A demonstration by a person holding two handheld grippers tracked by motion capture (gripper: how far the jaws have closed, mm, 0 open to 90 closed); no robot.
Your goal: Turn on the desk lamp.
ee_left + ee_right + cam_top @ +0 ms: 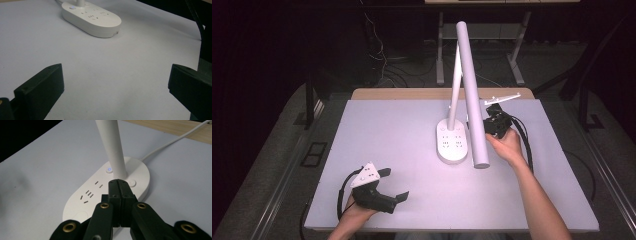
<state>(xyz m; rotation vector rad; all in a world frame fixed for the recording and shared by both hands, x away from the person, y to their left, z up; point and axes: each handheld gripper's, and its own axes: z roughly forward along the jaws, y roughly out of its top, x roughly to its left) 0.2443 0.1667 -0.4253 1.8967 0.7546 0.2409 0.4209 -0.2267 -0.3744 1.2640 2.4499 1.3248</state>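
One white desk lamp (452, 142) stands on the table (387, 130); right gripper (120, 183) clenched empty above its base, left gripper (394, 186) released, lamp head's top cut off

One desk lamp (462, 100), two grippers, one table (387, 130).

White lamp (467, 85), white socket base (105, 195) (blue-lit button (109, 169)); pale lilac-grey table (387, 145); black right gripper (119, 182).
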